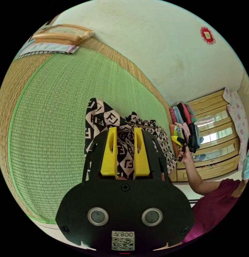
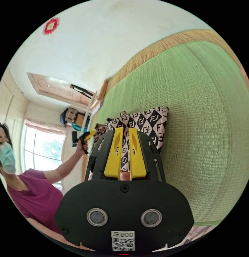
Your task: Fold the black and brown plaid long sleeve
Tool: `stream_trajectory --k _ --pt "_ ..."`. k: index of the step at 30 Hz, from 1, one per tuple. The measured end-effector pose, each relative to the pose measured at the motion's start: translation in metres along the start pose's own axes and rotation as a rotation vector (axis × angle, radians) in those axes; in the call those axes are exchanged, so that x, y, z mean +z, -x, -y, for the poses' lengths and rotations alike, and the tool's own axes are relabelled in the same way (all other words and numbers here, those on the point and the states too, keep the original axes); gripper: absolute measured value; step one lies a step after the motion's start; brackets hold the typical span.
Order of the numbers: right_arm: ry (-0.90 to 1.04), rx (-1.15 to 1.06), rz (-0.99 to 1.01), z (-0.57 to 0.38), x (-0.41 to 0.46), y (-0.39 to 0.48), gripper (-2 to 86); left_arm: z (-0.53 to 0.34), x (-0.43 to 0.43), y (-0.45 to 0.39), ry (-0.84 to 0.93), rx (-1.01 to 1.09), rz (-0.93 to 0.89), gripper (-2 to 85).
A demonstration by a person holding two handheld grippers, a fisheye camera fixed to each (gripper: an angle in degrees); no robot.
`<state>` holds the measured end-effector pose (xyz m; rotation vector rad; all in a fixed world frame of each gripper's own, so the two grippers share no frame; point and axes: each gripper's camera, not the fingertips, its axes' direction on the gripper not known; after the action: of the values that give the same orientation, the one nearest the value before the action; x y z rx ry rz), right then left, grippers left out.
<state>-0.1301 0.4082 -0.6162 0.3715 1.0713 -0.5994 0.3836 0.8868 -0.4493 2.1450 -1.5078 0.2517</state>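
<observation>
Green woven mat (image 1: 57,128) covers the bed, pale wall behind; wooden cabinet (image 1: 218,144) w/ hung clothes off to one side. Black and brown patterned long sleeve (image 1: 103,115) lies bunched on the mat, held up at two points. Left gripper (image 1: 125,150): yellow jaws partly spread, fabric between them, firm pinch not confirmed. Right gripper (image 2: 125,152): jaws nearly together, pinching a fabric edge. Judgement: lift-and-spread stage, fold not yet begun. Recommend close the left jaws fully, pull both grips apart evenly, lay the garment flat before folding; uneven tension risks twisted cloth.
</observation>
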Motion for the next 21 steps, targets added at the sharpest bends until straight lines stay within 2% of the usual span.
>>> stream_trajectory --k 2,4,7,9,15,21 --pt "0.049 -0.045 -0.114 0.012 0.023 0.021 1.8 0.016 0.018 -0.015 0.068 0.039 0.117 7.8" --pt "0.1 -0.066 -0.221 0.021 0.049 0.035 0.9 0.024 0.027 -0.019 0.091 0.032 0.157 6.1" --pt "0.198 -0.104 -0.361 0.027 0.091 0.053 0.0 0.031 0.031 -0.02 0.095 0.011 0.151 3.8" --pt "0.176 -0.157 -0.416 0.025 0.105 0.071 -0.2 0.033 0.029 -0.022 0.077 0.004 0.137 3.1" --pt "0.184 -0.204 -0.415 0.033 0.115 0.093 0.1 0.044 0.002 -0.043 -0.066 0.043 0.139 2.4" --pt "0.171 -0.176 -0.379 0.041 0.116 0.104 0.1 0.052 0.021 -0.026 0.012 -0.018 0.21 3.0"
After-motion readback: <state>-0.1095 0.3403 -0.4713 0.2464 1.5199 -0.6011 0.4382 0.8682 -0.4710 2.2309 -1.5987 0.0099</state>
